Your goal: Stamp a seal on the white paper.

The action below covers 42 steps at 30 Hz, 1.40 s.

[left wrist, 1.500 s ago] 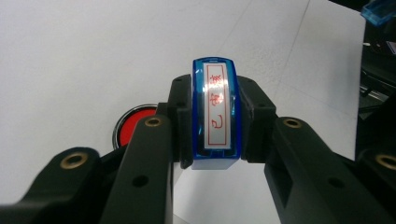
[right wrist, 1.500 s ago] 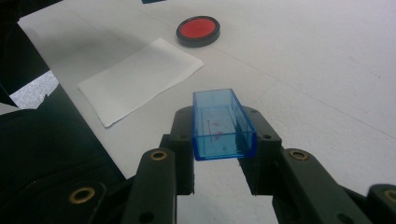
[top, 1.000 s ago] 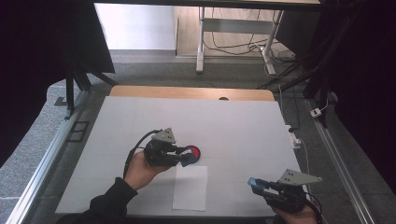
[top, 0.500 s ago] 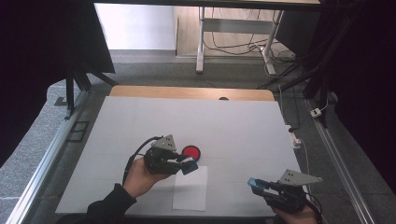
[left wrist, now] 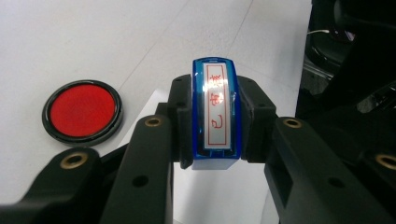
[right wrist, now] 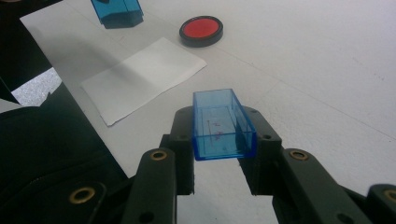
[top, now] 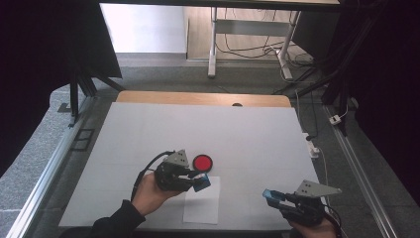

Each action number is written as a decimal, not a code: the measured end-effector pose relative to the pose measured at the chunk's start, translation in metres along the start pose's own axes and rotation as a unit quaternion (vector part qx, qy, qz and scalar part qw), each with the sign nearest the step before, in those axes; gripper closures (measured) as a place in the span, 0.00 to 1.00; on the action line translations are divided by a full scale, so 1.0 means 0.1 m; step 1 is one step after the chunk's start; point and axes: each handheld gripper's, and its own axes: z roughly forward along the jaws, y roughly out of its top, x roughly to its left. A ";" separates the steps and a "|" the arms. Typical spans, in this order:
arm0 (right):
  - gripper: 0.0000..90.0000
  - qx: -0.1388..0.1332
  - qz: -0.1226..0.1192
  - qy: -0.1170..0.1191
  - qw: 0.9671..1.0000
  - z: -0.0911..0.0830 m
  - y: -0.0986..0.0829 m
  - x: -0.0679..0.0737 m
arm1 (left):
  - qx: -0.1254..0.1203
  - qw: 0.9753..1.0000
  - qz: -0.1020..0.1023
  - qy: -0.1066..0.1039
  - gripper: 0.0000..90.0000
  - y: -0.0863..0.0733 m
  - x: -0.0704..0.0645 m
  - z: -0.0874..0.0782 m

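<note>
My left gripper (top: 200,183) is shut on a blue stamp (left wrist: 215,102) whose face, with red characters, shows toward the camera. It hovers at the far edge of a white paper sheet (top: 202,204). Just beyond it, a round red ink pad (top: 202,162) lies open on the table; the left gripper view has this ink pad (left wrist: 82,112) at the left. At the near right, my right gripper (top: 271,195) is shut on a clear blue cap (right wrist: 222,123), held off the table. From there the sheet (right wrist: 144,74), the pad (right wrist: 201,29) and the stamp (right wrist: 116,11) show ahead.
The work surface is a large white board (top: 148,134) with a wooden strip (top: 198,98) at its far edge. Metal rails (top: 49,163) run along both sides. A cable and plug (top: 313,146) lie at the board's right edge.
My left gripper has drawn back from the ink pad toward the near side, carrying the stamp to the paper's far edge. The pad is now fully uncovered. The right gripper has stayed put.
</note>
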 end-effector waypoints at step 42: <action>0.76 0.000 0.000 0.001 1.000 0.01 0.00 0.00 | 0.073 0.996 0.019 0.042 0.78 -0.25 0.07 0.50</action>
